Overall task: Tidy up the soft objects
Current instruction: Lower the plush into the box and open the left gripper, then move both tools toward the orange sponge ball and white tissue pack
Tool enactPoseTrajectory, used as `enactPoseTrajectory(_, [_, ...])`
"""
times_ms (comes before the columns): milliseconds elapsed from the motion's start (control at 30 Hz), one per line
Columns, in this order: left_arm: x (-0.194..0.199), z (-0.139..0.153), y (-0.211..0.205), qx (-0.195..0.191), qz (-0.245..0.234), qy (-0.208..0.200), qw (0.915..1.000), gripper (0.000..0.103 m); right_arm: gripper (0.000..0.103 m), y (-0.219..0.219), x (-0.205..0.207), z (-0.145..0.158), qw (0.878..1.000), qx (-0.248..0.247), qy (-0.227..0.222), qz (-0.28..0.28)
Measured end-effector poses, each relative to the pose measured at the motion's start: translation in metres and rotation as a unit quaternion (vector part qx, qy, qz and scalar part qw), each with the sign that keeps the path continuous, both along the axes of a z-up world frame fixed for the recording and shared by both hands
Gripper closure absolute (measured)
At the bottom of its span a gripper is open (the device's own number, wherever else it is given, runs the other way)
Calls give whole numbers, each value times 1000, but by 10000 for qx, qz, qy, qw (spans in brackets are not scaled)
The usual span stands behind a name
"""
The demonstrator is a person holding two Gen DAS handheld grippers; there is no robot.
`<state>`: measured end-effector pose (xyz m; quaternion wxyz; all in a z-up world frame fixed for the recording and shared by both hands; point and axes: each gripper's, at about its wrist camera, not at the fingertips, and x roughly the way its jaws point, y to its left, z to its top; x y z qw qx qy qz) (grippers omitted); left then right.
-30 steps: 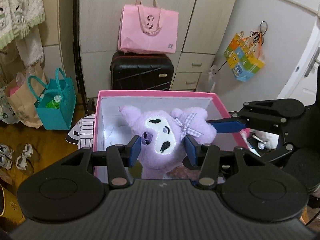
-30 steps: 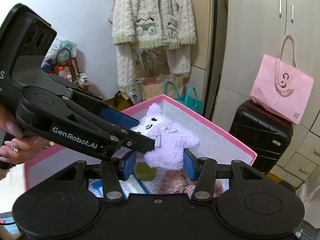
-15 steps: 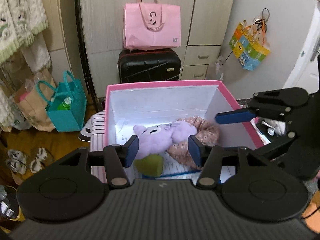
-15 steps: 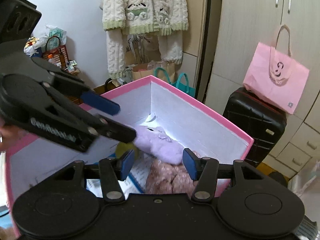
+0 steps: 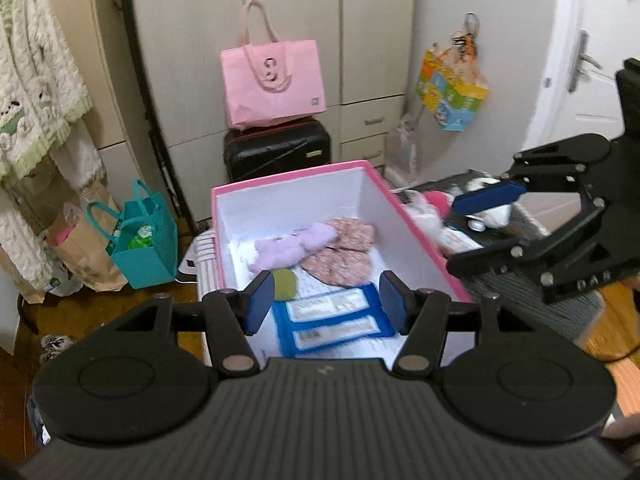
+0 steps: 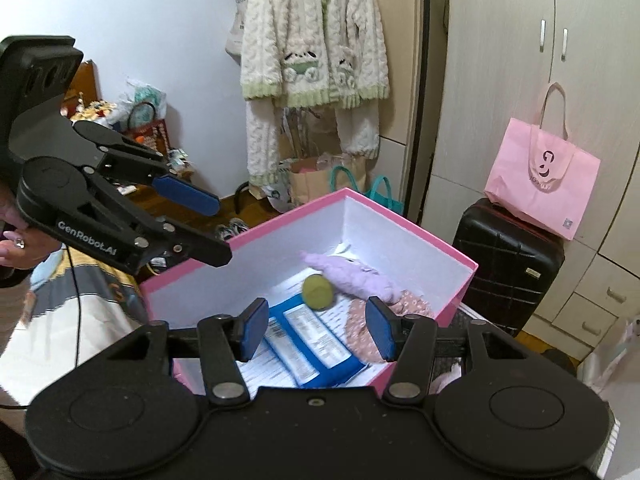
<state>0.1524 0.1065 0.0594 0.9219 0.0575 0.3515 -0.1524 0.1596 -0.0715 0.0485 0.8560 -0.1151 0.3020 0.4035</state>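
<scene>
Left claw [image 5: 326, 306] spread wide, empty, hovering over the near edge of the pink box [image 5: 412, 236]. Purple plush [image 5: 292, 246] lies inside at the back, touching the floral cloth item [image 5: 340, 252]; green round thing [image 5: 285, 283] just beside it. Right claw [image 6: 316, 330] also released, nothing held, above the box's near corner. Judged: plush drop-off done, between picks. Next move: swing to the heap of soft things [image 5: 432, 210] right of the box, pick one, grip its bulk.
</scene>
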Motion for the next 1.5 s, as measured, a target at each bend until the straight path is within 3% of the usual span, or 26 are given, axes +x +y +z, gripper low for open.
enactPoseTrajectory(333, [-74, 26, -42, 117, -666, -205, 9975, 42, 43, -54, -68, 32, 9985, 26, -475, -272])
enactPoseTrajectory(867, [-115, -10, -128, 131, -1678, 107, 9857, 42, 42, -125, -131, 7, 9956, 55, -635, -687])
enactPoseTrajectory(1200, [-96, -50, -165, 32, -1546, 71, 9879, 42, 42, -148, -131, -24, 9959, 166, -442, -776])
enactPoseTrajectory(1500, [-65, -79, -181, -2, -1178, -113, 9930, 43, 42, -165, -92, -58, 9945, 385, -173, -958])
